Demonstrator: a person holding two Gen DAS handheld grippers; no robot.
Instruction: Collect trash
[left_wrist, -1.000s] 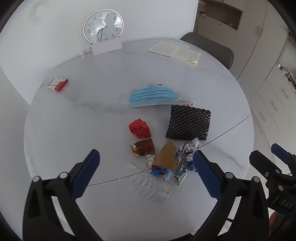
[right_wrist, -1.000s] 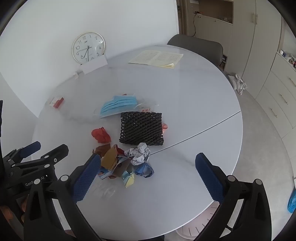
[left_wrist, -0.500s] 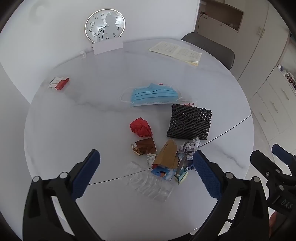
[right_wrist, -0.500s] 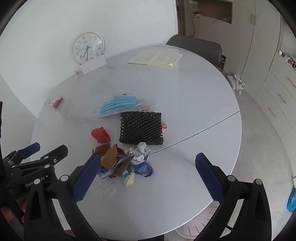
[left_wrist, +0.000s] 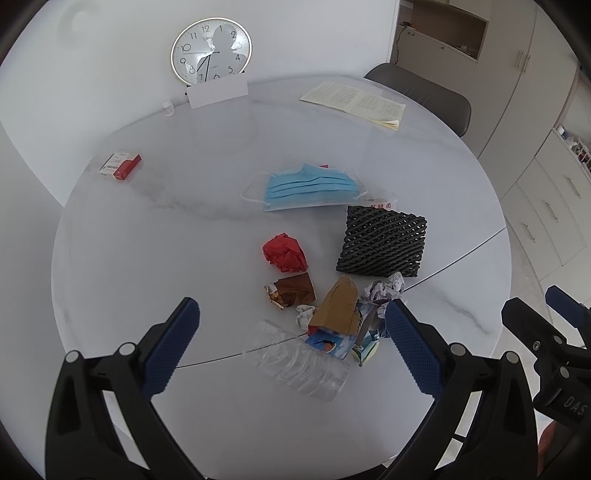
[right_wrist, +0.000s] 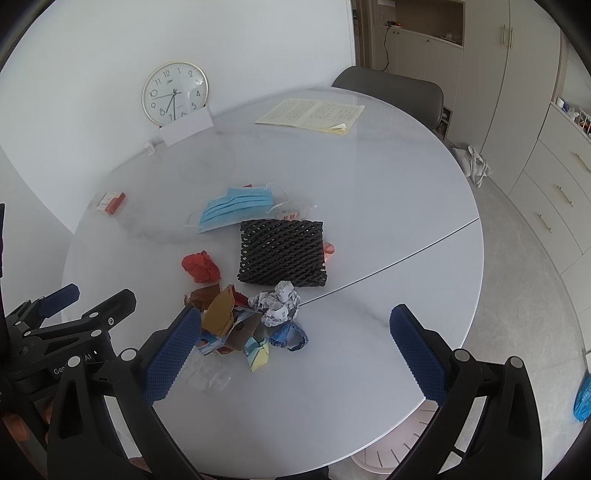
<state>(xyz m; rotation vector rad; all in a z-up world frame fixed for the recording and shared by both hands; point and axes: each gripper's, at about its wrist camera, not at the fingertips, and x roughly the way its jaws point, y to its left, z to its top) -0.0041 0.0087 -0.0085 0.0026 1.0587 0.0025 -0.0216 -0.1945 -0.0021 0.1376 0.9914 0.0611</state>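
Trash lies near the middle of a round white table (left_wrist: 147, 229): a blue face mask (left_wrist: 312, 187), a black foam net (left_wrist: 382, 242), a red crumpled paper (left_wrist: 285, 252), a brown wrapper (left_wrist: 293, 290), a brown card piece (left_wrist: 338, 306), a crumpled newspaper ball (left_wrist: 382, 290) and a clear plastic bottle (left_wrist: 299, 362). The same pile shows in the right wrist view, with the mask (right_wrist: 236, 208), net (right_wrist: 282, 253) and paper ball (right_wrist: 277, 302). My left gripper (left_wrist: 291, 347) is open above the near edge. My right gripper (right_wrist: 295, 350) is open, to its right.
A wall clock (left_wrist: 211, 48) with a white card stands at the back. An open notebook (left_wrist: 352, 100) and a red-and-white small box (left_wrist: 120, 166) lie on the table. A grey chair (right_wrist: 391, 92) stands behind. Cabinets line the right. A pale bin (right_wrist: 391, 450) sits under the table's near edge.
Both views have shifted very slightly; the trash and both open grippers stand as before.
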